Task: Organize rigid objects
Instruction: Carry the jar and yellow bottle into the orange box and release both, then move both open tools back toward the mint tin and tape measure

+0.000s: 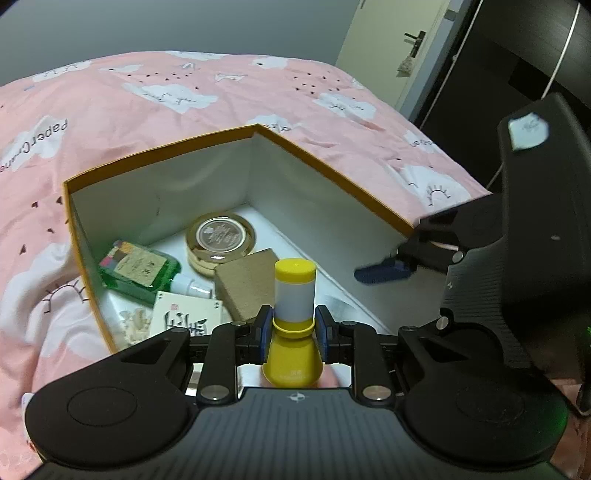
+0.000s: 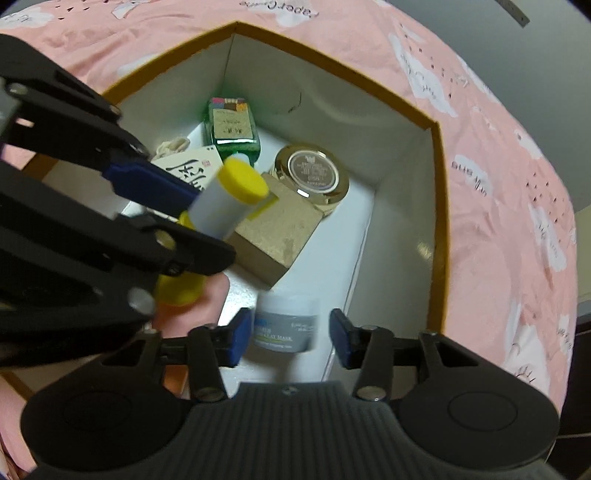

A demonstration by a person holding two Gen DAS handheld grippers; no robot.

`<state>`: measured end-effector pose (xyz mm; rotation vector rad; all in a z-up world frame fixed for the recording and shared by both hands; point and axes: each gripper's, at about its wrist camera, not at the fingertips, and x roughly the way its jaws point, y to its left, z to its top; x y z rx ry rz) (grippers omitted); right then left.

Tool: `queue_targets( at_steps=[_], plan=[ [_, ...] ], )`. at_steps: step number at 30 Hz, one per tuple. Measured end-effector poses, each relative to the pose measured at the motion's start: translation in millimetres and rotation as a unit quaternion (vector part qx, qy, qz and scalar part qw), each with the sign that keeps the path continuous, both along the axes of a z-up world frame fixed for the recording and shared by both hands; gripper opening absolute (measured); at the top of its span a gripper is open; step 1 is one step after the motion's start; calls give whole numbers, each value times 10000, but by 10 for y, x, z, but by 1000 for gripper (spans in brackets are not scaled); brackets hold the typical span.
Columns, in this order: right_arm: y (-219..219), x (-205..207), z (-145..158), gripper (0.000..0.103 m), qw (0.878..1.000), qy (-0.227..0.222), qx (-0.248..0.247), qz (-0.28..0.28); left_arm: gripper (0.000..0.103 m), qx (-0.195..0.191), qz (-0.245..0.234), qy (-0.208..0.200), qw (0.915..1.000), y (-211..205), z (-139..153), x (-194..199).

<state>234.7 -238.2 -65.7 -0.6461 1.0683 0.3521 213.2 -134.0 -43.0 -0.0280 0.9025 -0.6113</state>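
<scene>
We've got L gripper (image 1: 294, 328) clamped on yellow bottle (image 1: 294, 295) over box (image 1: 343, 184); R gripper (image 2: 286, 332) apart around grey jar (image 2: 286, 326) (pads not touching).

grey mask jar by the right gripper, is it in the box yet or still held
In the box and let go: the grey mask jar sits on the box floor, and the right gripper pads stand clear of it.

A home bedroom: a bed (image 1: 258, 96) spread with a pink quilt printed with white clouds fills most of both views. Beyond it stand a plain grey wall (image 1: 166, 26), a pale door (image 1: 391, 55) with a dark lever handle (image 1: 415, 38) (something small hangs from it), and a dark wardrobe (image 1: 517, 74).
</scene>
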Motion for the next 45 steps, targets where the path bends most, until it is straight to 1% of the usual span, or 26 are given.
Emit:
queue_targets(
  at_steps=[1,2,4,9,13,15,18,20,21,22,24,30,33,37,42,44,45],
  plan=[
    [11,-22,26,55,9999,-82,-37,49,27,-30,-24,17,10000,-8,-9,8],
    [14,-39,54,57,9998,-145,-59,88,27,-81,-43,58,9999,-26,-14,13],
    [19,-65,105,57,9996,-225,-76,132,27,-156,-42,113,9998,-42,-27,31],
    [-19,-89,143,58,9994,-287,-99,139,27,-121,-108,112,9998,-67,-26,35],
    [-42,-105,150,59,9994,-318,-106,120,28,-95,-156,248,9995,-76,-17,47],
    [-47,-114,161,60,9994,-331,-92,106,29,-131,-161,254,9995,-82,-15,41],
    [-39,-135,174,61,9993,-351,-92,125,38,-157,-152,227,9995,-79,-8,24],
    [-29,-161,188,63,9991,-373,-113,156,48,-271,-88,263,9992,-46,3,23],
    [-26,-170,190,64,9990,-386,-122,165,52,-331,-44,269,9991,-29,13,23],
    [-23,-169,191,67,9990,-403,-127,174,57,-399,3,275,9988,-8,26,23],
    [-26,-180,210,70,9987,-467,-145,167,59,-476,36,263,9985,16,60,16],
    [-46,-203,320,71,9976,-677,-117,75,59,-590,187,13,9981,75,202,-74],
    [-33,-255,391,76,9965,-822,-115,53,59,-622,383,-147,9972,156,282,-137],
    [27,-351,488,77,9940,-1088,-94,47,59,-660,641,-337,9952,278,386,-209],
    [176,-481,600,78,9907,-1344,53,182,59,-617,861,-524,9930,412,483,-295],
    [240,-524,655,82,9889,-1460,135,247,59,-584,957,-599,9919,472,517,-344],
    [275,-513,684,83,9880,-1511,183,275,59,-550,1027,-648,9911,507,537,-369]
  ],
)
